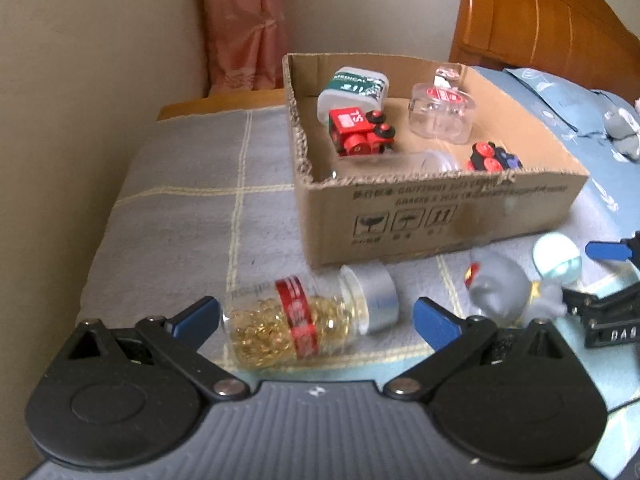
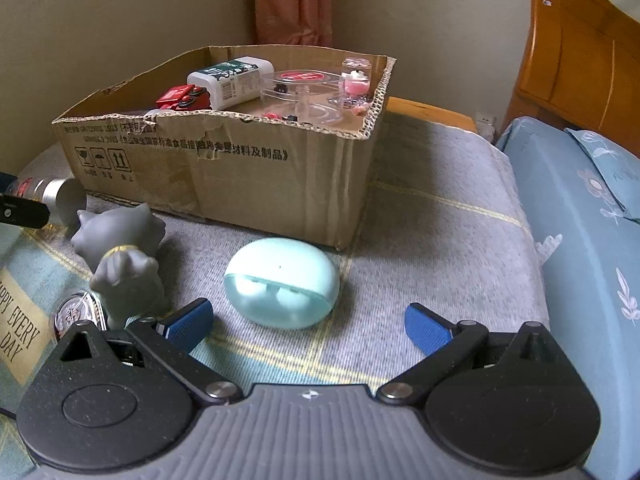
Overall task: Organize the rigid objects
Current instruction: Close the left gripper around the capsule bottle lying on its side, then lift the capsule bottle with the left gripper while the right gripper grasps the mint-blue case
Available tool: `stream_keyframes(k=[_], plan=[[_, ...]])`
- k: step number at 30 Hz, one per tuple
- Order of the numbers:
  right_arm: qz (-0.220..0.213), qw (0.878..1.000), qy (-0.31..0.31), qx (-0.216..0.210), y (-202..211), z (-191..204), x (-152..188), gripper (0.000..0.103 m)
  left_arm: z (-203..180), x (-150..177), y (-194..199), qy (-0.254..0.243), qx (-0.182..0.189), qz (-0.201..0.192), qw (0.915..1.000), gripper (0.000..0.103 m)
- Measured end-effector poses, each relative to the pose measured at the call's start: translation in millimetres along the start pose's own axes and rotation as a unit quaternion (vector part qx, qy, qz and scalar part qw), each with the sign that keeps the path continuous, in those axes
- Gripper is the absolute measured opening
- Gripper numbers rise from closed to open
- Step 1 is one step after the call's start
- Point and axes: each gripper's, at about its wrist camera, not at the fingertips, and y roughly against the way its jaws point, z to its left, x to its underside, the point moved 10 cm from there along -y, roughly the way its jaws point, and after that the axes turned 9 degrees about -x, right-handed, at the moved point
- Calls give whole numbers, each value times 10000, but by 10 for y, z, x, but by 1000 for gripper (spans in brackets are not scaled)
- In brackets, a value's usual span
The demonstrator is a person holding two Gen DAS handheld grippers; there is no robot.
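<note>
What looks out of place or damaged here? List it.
The capsule bottle lies on its side outside the cardboard box, as does the grey figurine. The box's cut rim is ragged and torn.

- A plain beige wall meets another at a corner, where a pink curtain with a gold band hangs.
- Right of the curtain stands an orange-brown wooden headboard.
- Below the headboard lies a pale blue floral pillow.
- A grey checked blanket covers the bed under soft daylight.
</note>
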Motion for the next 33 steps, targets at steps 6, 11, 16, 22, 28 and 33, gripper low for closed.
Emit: stream_keyframes(k=[6,11,16,22,28,33], plan=[[-45,10000,30,-24,-7,1,-9,103,-47,-63,-155,147,-90,89,9998,102],[-27,9998,121,-134,-24,-7,-25,103,-19,12,-218,41,-202,170,9996,102],[-68,9994,213,-254,-47,-12,-45,103,19,62,-258,52,-220,248,9994,102],[-129,9989,299,-323,-56,-3,-43,103,-34,84,-332,12,-181,305,9994,102],[-141,9989,302,-320,-75,-2,-54,103,-48,70,-366,56,-162,250,9995,102],[-74,9986,383,-364,-102,5,-83,101,-54,61,-384,75,-176,237,9995,102]])
